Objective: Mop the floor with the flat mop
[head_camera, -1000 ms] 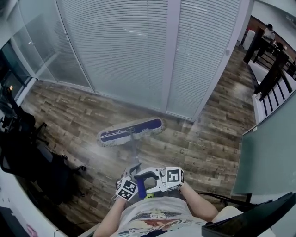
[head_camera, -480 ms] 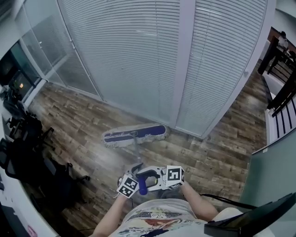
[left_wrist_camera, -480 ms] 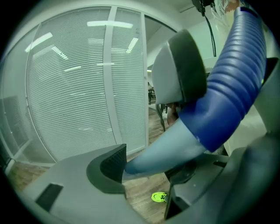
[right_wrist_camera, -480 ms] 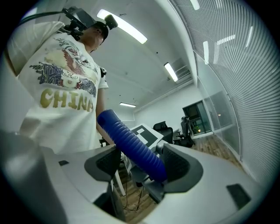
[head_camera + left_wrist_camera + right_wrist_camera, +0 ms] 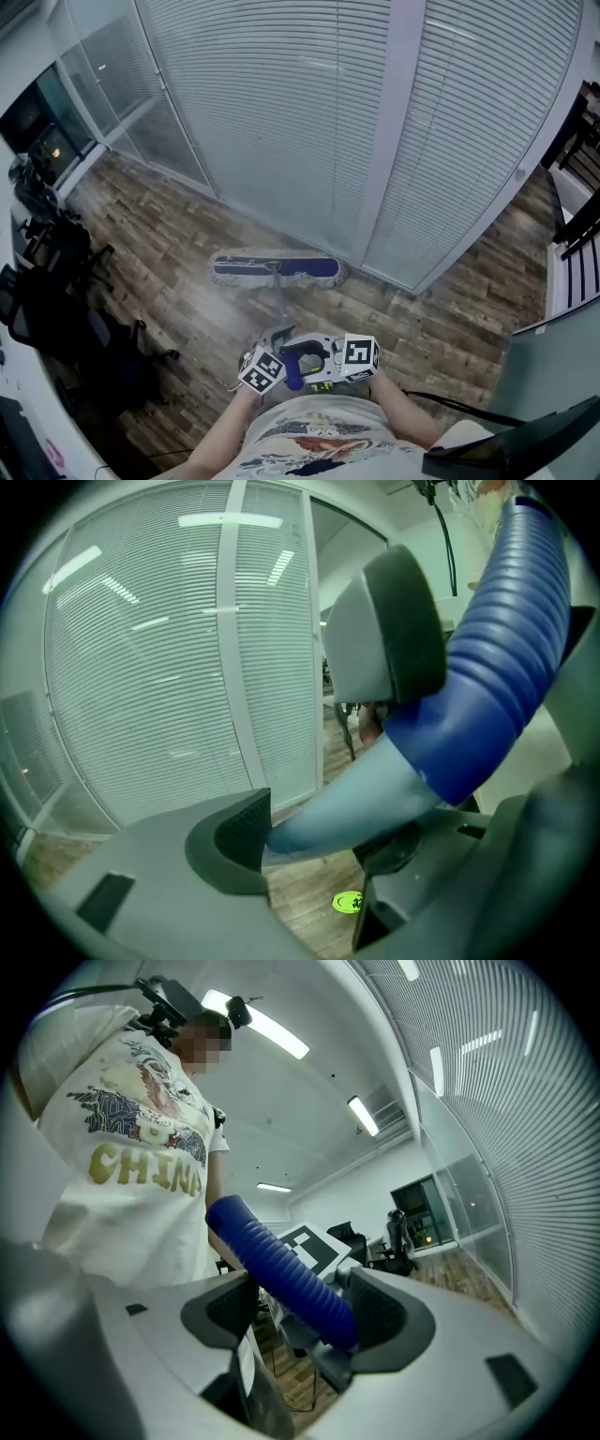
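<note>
Wood-plank floor (image 5: 169, 234) runs to the blinds (image 5: 281, 112), and the flat mop (image 5: 275, 269) lies at that far edge. Left gripper (image 5: 319, 829) and right gripper (image 5: 302, 1314) both clamp its handle (image 5: 277, 305). Best drawn back evenly, I'd say, pad pressed flat

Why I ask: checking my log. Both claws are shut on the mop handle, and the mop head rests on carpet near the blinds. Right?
Not carpet: the head view shows the mop head on wood-plank floor near the blinds. Left claw and right claw are shut on the mop handle.
</note>
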`<state>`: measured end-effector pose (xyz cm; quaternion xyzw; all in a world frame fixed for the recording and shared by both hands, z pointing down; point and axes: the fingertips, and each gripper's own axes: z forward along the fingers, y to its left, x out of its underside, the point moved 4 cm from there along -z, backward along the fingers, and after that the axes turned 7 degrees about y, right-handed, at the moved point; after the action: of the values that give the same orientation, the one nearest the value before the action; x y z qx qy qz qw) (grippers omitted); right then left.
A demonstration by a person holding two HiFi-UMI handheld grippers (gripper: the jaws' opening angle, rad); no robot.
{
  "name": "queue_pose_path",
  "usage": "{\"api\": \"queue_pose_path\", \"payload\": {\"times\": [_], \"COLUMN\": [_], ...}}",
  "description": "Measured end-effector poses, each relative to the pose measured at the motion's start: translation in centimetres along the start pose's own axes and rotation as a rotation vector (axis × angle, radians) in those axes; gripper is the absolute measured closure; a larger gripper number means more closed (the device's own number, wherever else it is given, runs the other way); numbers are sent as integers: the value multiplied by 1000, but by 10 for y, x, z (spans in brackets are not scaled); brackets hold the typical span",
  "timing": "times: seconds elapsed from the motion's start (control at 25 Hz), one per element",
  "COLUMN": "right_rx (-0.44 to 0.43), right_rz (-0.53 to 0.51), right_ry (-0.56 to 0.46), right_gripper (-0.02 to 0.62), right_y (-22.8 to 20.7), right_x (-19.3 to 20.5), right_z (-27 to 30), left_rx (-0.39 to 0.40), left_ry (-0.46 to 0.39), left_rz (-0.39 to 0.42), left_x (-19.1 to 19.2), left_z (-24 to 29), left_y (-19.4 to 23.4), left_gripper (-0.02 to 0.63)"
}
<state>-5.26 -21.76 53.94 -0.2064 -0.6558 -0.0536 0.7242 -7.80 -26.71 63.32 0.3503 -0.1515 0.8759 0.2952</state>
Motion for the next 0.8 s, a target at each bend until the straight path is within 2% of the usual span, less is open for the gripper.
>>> {"api": "queue_pose_path", "payload": {"times": [0.2,0.44,0.8], "right_rx": [-15,-17,-27], "right_rz": [-3,-10,-8], "right_ry": [23,51,101], "right_gripper": [314,314,314], "right_y": [6,28,126], "right_x": [-4,-2,14], "right_z": [11,41,118], "left_rx": [11,-4,2], "left_ry": [37,10,-34], "left_rz": [24,5,-19], "left_x": [7,29,93], "left_z": [-11,-37,-113], "left_y": [-2,-14,-87], "left_gripper": [400,400,400]}}
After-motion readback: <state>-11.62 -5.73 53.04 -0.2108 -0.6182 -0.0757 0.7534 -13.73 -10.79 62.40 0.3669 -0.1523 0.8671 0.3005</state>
